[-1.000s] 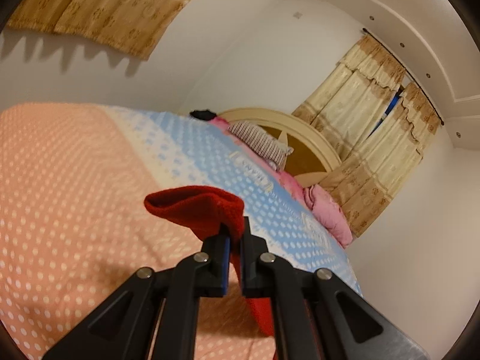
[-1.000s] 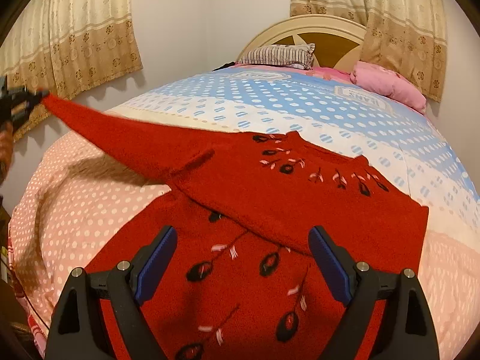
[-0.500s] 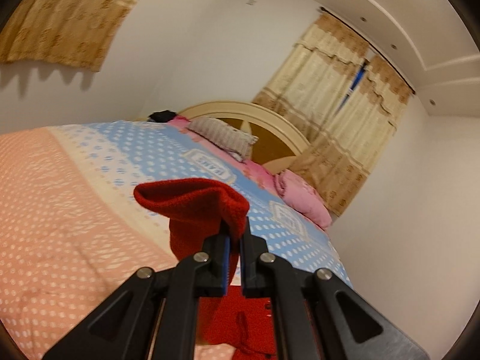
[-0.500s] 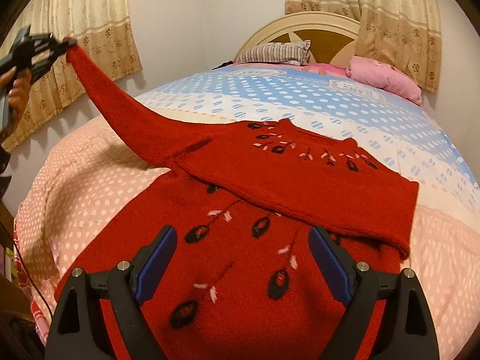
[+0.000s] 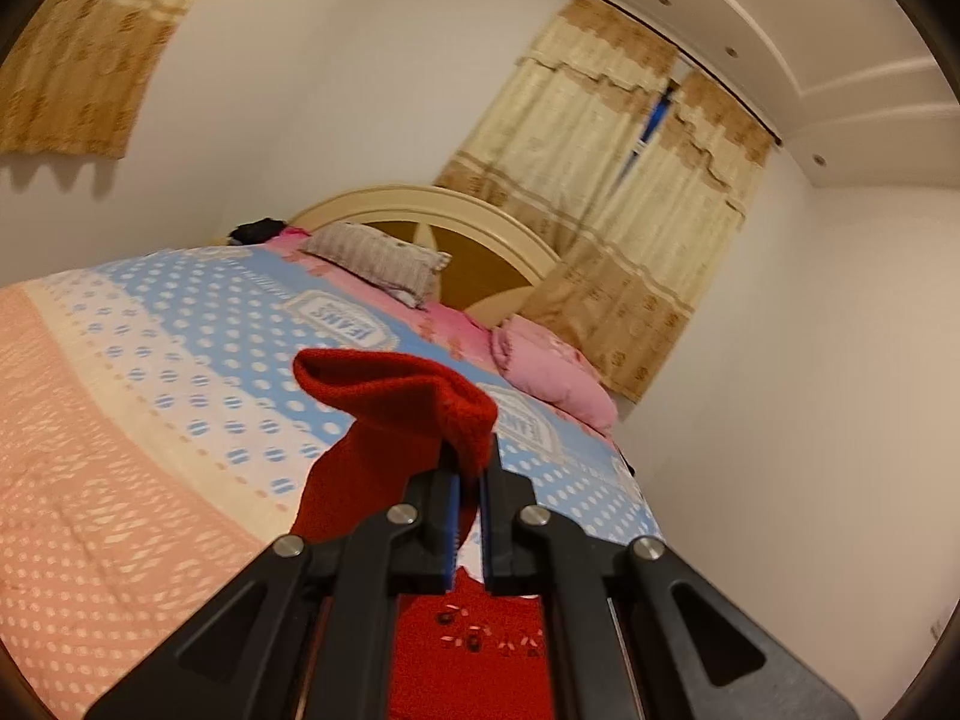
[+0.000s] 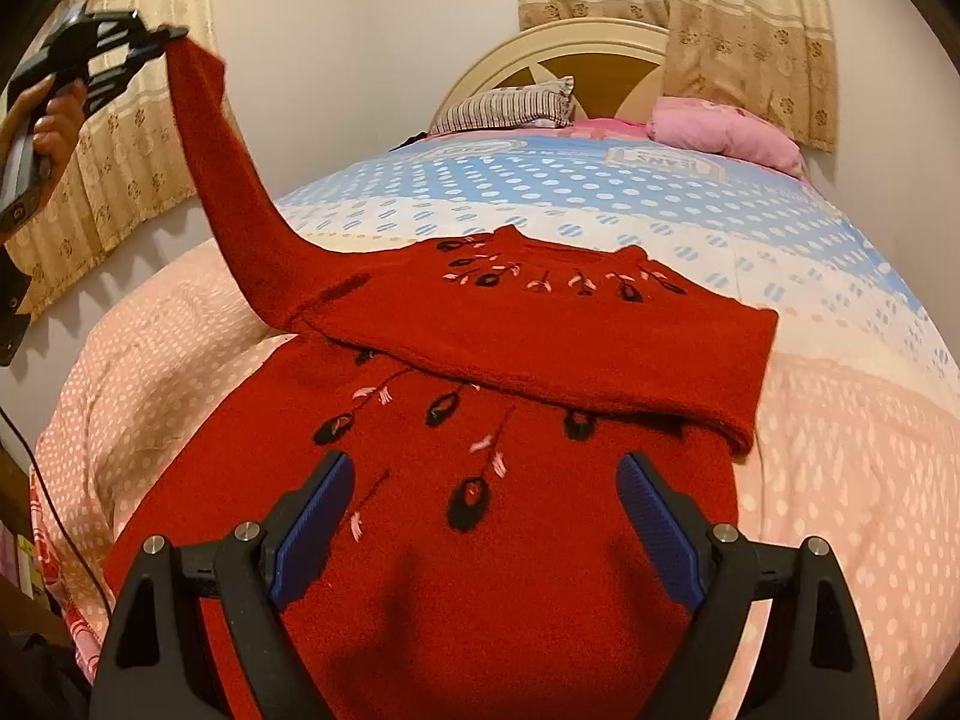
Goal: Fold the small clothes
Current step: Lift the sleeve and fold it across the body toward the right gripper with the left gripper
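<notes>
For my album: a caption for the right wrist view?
Left hand-held gripper lifts red sweater sleeve above bed.

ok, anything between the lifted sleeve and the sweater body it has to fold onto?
Nothing visible. The left hand-held gripper holds the sleeve up in the air; the sweater body lies bare on the bed. The open right hand-held gripper hovers over the lower front, off that path.

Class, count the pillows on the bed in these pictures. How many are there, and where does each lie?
2. A striped pillow lies against the headboard; a pink pillow lies to its right. Others may be hidden.
</notes>
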Motion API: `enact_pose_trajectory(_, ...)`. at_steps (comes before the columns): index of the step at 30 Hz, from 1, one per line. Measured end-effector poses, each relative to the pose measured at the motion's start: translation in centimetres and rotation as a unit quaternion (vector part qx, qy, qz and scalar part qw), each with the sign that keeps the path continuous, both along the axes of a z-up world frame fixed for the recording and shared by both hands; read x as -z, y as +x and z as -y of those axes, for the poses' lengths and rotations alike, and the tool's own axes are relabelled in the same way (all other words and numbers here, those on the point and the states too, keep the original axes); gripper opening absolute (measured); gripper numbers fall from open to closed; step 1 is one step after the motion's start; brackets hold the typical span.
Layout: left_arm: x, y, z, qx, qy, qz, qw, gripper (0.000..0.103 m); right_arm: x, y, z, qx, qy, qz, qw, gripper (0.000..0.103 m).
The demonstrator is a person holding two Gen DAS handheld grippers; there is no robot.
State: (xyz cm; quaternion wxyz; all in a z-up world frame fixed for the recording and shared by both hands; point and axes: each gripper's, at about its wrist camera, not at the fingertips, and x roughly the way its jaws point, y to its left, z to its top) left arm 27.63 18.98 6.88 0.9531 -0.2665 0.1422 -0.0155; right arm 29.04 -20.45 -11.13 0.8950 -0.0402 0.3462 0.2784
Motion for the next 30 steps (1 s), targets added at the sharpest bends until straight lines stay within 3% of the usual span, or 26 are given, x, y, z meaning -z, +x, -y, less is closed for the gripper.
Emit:
enact_pose_trajectory(9, -0.2, 3.1, 6.7, 0.049, 0.021, -0.005, 0.9985, 0.005, 2.3, -0.4, 2.4, 0.019, 0.012, -0.023, 0.999, 0.090)
enact_pose_trajectory(17, 3.6, 5.8, 15.3, 0.112, 0.047, -0.043, 0.9917, 0.005, 4.0, -0.1, 4.2, 0.034, 0.031, -0.048, 0.998, 0.090)
enact_pose_trajectory(24, 10.4, 7.5, 24.2, 0.167, 0.123, -0.099, 0.9732, 0.005, 4.8, 0.3, 4.8, 0.039, 0.048, -0.069, 0.996, 0.090)
enact_pose_trajectory(27, 13.5, 8.1, 27.5, 0.197, 0.161, -0.140, 0.9569, 0.005, 5.0, 0.4, 4.8, 0.037, 0.050, -0.074, 0.995, 0.090)
enact_pose_trajectory(30, 14.4, 8.0, 28.9, 0.219, 0.185, -0.175, 0.9421, 0.015, 5.2, 0.4, 4.9, 0.038, 0.057, -0.078, 0.995, 0.090)
